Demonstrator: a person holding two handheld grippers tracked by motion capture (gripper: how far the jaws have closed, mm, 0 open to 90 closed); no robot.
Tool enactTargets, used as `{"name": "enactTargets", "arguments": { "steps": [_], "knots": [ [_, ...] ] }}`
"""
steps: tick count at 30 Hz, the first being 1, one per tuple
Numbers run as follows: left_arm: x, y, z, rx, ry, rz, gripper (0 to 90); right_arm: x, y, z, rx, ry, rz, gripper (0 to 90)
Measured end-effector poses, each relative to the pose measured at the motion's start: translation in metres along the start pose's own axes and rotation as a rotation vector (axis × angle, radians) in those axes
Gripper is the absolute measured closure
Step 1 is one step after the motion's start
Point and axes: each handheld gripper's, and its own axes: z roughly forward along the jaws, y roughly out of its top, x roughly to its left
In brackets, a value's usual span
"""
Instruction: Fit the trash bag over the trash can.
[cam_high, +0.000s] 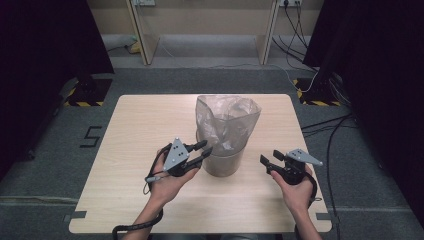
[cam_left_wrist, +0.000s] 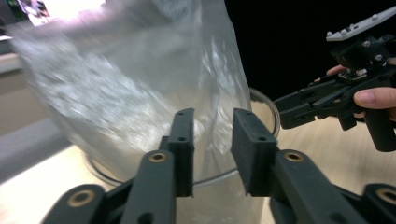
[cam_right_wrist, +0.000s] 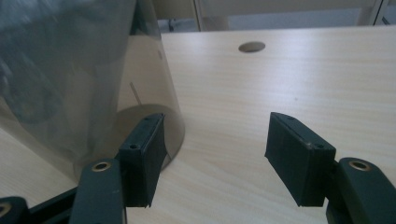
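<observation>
Clear bin (cam_high: 223, 159) stands mid-table on the pale wooden table (cam_high: 140, 130), a see-through plastic bag (cam_high: 227, 117) rising out of its mouth, crumpled, open at top. Left gripper (cam_high: 204, 148) at the bin's left rim, jaws a narrow gap apart with nothing between them; in the left gripper view the bag (cam_left_wrist: 135, 79) and bin rim (cam_left_wrist: 268, 100) sit right behind the pads. Right gripper (cam_high: 265, 163) just right of the bin, apart from it, jaws wide. Cable hole (cam_right_wrist: 251, 46) in the tabletop beyond. Floor around: cables (cam_high: 320, 125), striped stand bases (cam_high: 85, 95).
</observation>
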Motion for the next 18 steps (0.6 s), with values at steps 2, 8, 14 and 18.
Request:
{"name": "enactTargets", "arguments": {
  "steps": [2, 8, 14, 18],
  "knots": [
    [0.006, 0.008, -0.005, -0.018, 0.014, -0.003, 62.7, 0.001, 0.008, -0.005, -0.022, 0.003, -0.005, 37.7],
    [0.028, 0.038, -0.004, -0.071, 0.069, -0.026, 49.9, 0.007, 0.041, -0.015, -0.091, 0.002, -0.030, 37.7],
    [0.037, 0.054, 0.011, -0.063, 0.036, 0.016, 46.5, 0.012, 0.066, -0.016, -0.115, 0.005, -0.065, 37.9],
    [0.037, 0.061, 0.019, -0.093, -0.003, 0.005, 44.1, 0.015, 0.076, -0.016, -0.126, 0.009, -0.076, 37.9]
  ]
}}
